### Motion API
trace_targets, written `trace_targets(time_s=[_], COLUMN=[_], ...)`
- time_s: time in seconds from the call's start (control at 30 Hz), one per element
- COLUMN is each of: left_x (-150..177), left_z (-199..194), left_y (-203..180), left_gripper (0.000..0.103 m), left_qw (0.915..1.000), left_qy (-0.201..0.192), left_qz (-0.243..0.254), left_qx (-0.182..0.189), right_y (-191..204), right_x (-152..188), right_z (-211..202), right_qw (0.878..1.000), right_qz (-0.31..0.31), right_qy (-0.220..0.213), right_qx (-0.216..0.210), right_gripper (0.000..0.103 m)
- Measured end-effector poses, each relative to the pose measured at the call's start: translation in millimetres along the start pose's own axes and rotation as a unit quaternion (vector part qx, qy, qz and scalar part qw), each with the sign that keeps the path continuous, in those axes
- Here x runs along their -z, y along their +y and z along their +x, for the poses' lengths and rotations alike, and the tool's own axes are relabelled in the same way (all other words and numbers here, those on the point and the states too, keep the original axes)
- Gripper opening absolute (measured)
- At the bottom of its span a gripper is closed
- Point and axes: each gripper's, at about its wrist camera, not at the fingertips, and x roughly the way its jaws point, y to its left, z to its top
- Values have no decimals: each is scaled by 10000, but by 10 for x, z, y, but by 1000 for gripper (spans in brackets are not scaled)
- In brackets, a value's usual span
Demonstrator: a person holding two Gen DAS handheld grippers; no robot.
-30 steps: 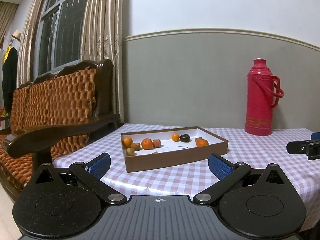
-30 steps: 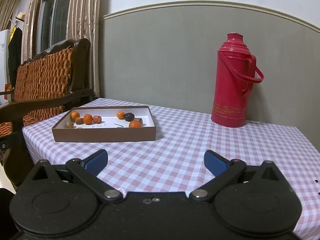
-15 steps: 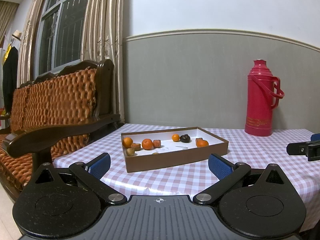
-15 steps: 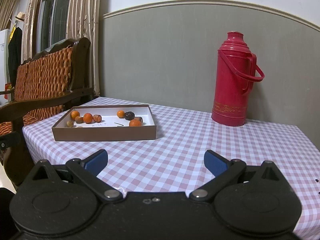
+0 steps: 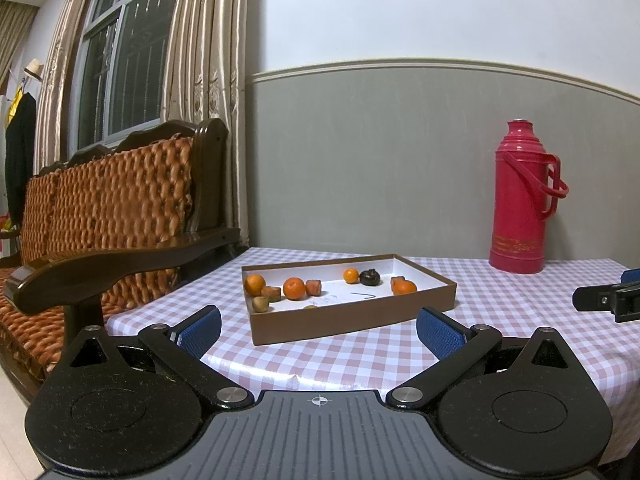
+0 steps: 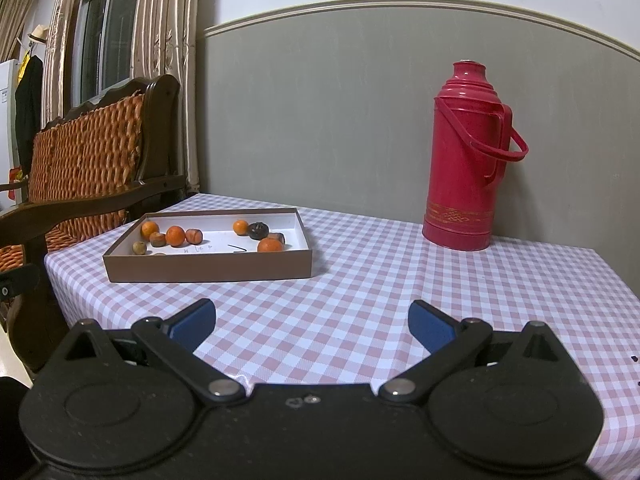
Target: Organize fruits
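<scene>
**Both grippers empty, fruit sitting in box**

Left gripper (image 5: 318, 330) spread wide, nothing between the blue pads. Right gripper (image 6: 312, 326) same: wide apart, nothing held. Both hover at the near table edge, well short of the box.

Brown shallow box (image 6: 208, 262) sits on the checked tablecloth (image 6: 360, 292), left side of table. Inside: several small oranges (image 5: 294, 288), a dark fruit (image 5: 369, 277), reddish-brown pieces (image 5: 313, 287), all loose on the white floor. Red thermos (image 6: 466, 156) upright at back right, well apart from the box. Wooden sofa (image 5: 108, 216) beside the table on the left.
</scene>
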Motion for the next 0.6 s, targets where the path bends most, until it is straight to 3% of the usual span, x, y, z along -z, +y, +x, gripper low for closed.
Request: trace_targets(time_s=[0.6], left_x=[-2], left_z=[-41], left_y=[7], left_gripper=[102], left_qw=[9999], left_qy=[-129], left_qz=[62], left_qx=[-35], right_y=[0], right_x=[3], right_z=[2], right_qw=[10000], right_qz=[13], right_qy=[11], right_qx=[14], right_gripper=[97])
